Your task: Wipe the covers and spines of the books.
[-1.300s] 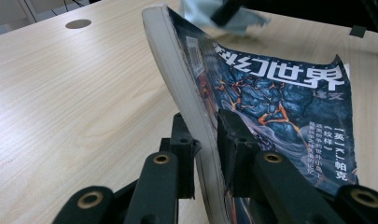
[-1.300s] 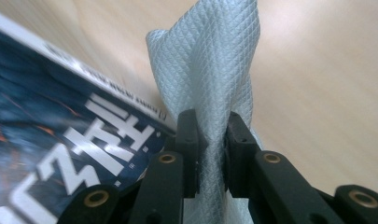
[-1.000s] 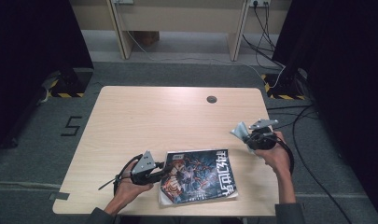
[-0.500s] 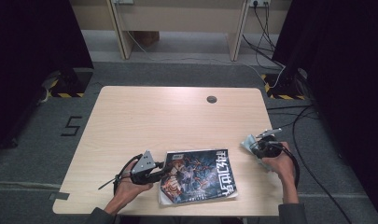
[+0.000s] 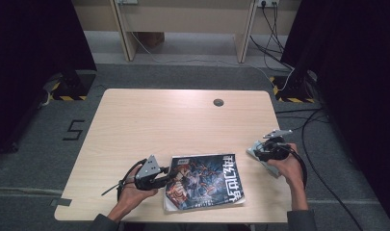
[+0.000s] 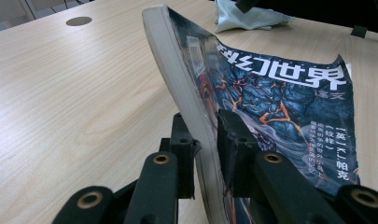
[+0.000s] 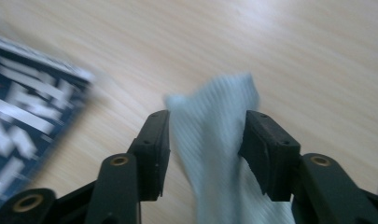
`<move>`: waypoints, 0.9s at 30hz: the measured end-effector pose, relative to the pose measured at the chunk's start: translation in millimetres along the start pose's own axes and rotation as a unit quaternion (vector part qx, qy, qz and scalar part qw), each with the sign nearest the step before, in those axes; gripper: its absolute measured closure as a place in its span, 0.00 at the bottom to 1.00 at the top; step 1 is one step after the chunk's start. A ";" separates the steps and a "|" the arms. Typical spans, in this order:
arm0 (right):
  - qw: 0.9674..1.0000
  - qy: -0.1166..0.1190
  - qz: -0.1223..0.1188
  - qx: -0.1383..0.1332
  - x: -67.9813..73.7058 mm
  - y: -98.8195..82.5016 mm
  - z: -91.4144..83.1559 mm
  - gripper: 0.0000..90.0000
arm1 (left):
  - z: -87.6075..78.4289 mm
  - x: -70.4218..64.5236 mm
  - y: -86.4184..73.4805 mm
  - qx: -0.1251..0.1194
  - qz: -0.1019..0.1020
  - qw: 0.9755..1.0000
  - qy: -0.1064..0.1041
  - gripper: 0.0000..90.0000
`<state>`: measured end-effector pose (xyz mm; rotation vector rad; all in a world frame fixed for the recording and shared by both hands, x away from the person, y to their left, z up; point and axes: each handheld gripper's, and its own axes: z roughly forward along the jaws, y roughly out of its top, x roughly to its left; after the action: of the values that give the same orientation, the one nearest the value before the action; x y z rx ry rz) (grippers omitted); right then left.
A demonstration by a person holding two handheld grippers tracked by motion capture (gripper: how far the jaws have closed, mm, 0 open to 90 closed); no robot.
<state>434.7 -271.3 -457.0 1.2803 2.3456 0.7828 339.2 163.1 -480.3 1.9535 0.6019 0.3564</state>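
Observation:
A magazine (image 5: 204, 180) with a dark blue cover lies near the table's front edge. My left gripper (image 5: 167, 179) is shut on its left edge. In the left gripper view the pale page edge (image 6: 177, 79) is lifted, and the left gripper (image 6: 205, 149) clamps it between both pads. A white cloth (image 5: 253, 151) rests on the table at the right, under my right gripper (image 5: 259, 152). In the right gripper view the right gripper (image 7: 205, 140) has just been opening, and the cloth (image 7: 214, 149) lies loose between the parted pads. The magazine's corner (image 7: 23, 112) shows blurred at the left.
The wooden table (image 5: 159, 125) has a round cable hole (image 5: 218, 102) near its far edge. Black cables (image 5: 298, 115) run over the grey floor to the right of the table. A desk's legs (image 5: 123, 29) stand beyond the far side.
The right hand came down and slightly nearer with the cloth. The cloth, held up before, now rests on the table. The left hand and magazine stayed put.

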 end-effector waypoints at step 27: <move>0.978 0.160 -0.126 -0.051 113.9 43.3 34.1 0.38 | 0.7 0.7 1.6 0.000 0.007 1.000 -0.003 0.85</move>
<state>421.5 -145.5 -461.9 0.8431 2.6088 1.0734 340.5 162.4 -479.1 1.9584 0.5853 0.3583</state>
